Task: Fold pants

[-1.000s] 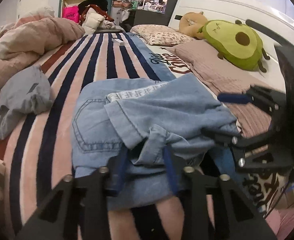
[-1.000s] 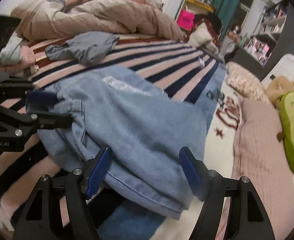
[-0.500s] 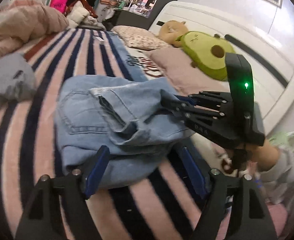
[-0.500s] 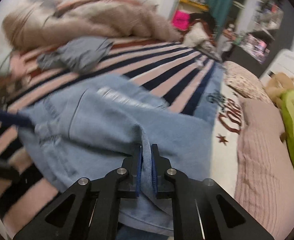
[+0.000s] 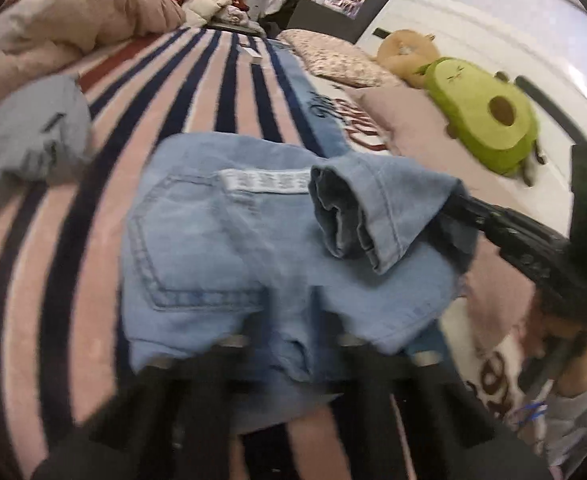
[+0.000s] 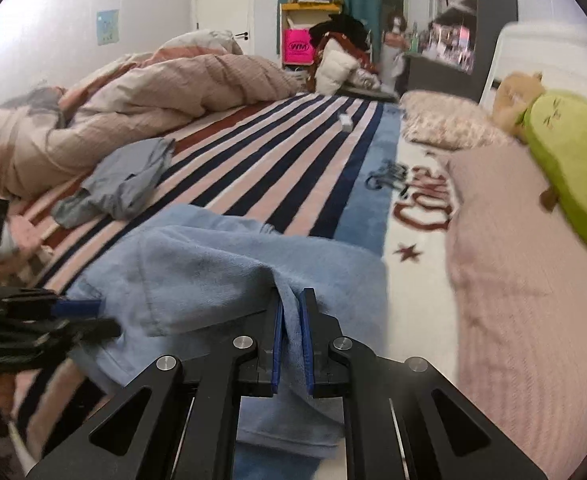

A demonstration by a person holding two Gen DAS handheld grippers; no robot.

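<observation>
Light blue denim pants (image 5: 229, 264) lie folded on the striped bed cover, back pocket and white label facing up. In the right wrist view my right gripper (image 6: 292, 304) is shut on a lifted fold of the pants (image 6: 221, 264). In the left wrist view that same gripper (image 5: 465, 208) holds a doubled cuff end raised over the pile. My left gripper (image 5: 293, 340) is at the near edge of the pants, its tips blurred and covered by denim. It appears in the right wrist view (image 6: 89, 316) at the left, its blue pad over the fabric edge.
A grey garment (image 5: 33, 136) lies left of the pants. A rumpled pink duvet (image 6: 133, 100) fills the far left. A pink pillow (image 6: 525, 280), an avocado plush (image 5: 481, 116) and the white headboard (image 5: 493, 52) are on the right. A small white box (image 6: 346, 122) lies far up the stripes.
My right gripper closed on a fold of the pants and lifted the cuff end up over the pile. My left gripper moved in to the near edge of the denim.
</observation>
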